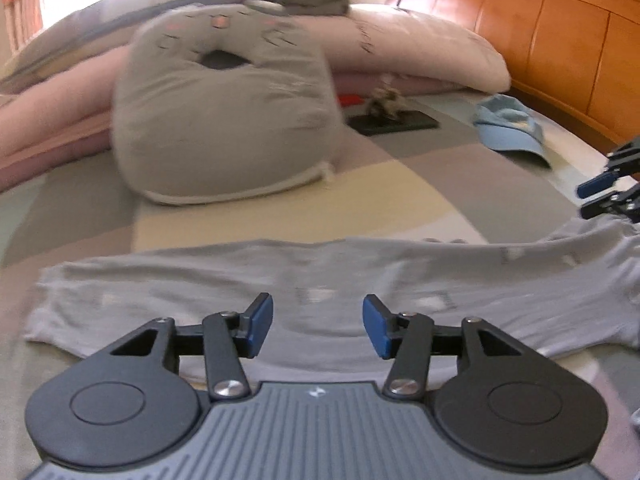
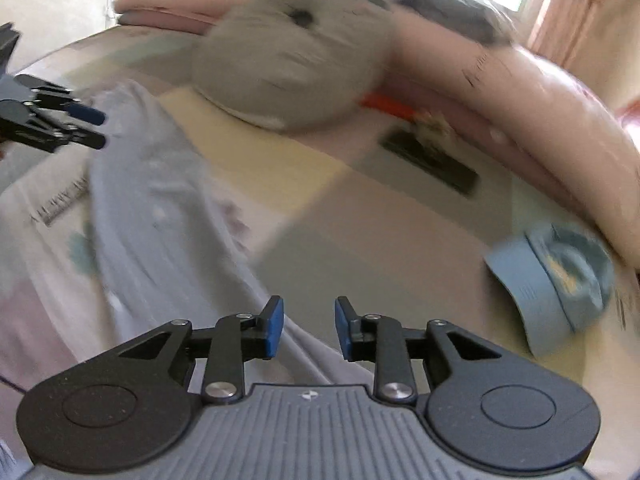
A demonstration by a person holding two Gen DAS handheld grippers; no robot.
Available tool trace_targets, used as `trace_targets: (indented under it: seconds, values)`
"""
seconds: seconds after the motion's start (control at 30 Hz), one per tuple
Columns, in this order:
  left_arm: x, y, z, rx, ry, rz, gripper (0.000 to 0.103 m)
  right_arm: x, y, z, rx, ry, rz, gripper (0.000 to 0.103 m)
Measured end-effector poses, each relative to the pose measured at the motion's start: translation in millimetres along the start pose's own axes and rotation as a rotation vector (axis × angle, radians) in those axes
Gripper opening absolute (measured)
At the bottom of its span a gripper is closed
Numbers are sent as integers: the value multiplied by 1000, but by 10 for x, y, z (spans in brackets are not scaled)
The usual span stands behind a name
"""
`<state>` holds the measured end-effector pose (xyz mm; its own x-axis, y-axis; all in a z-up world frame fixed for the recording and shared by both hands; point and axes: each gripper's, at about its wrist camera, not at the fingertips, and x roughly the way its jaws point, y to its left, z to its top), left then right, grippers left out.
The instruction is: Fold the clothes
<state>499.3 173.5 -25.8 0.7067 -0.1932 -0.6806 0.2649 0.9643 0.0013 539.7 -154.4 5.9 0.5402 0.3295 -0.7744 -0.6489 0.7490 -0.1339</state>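
A pale grey garment [image 1: 328, 276] lies across the patchwork bed sheet as a long flat band. My left gripper [image 1: 318, 326] hovers over its near edge, open, with nothing between the blue pads. In the right wrist view the same garment [image 2: 160, 208] runs away to the left, blurred. My right gripper [image 2: 309, 328] stands open over the garment's near end, its pads apart and empty. Each gripper shows in the other's view: the right gripper [image 1: 596, 196] at the garment's right end, the left gripper [image 2: 90, 128] at its far left end.
A grey cat-face cushion [image 1: 224, 120] sits behind the garment. A light blue cap [image 1: 508, 128] and a small figurine on a black base [image 1: 392, 120] lie to the right. Pink pillows [image 1: 420, 48] and a wooden headboard [image 1: 560, 40] line the back.
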Motion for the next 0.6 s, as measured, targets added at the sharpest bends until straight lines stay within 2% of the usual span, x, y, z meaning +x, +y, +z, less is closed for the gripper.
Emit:
trace_targets:
  seconds: [0.17,0.3,0.43,0.5,0.53,0.57,0.6]
  values:
    - [131,-378,-33,-10,48,-10,54,265,-366,-202,-39,24,86,37]
    - [211,-505,-108,-47,90,-15,54,555,-419,-208,-114,36,214,37]
    - [285,-542,-184,-62,127,4,54,631,-408,-258,-156,40,274,38]
    - [321,-541,-225,-66,143,5,55,614,-416,-264,-144,44,298,28]
    - [321,-544,-226,-64,143,5,56,600,-413,-266,-140,40,298,9]
    - [322,-548,-227,-62,142,5,56,582,-413,-267,-131,34,290,4]
    - [322,-551,-227,-60,142,4,56,564,-414,-268,-121,27,282,4]
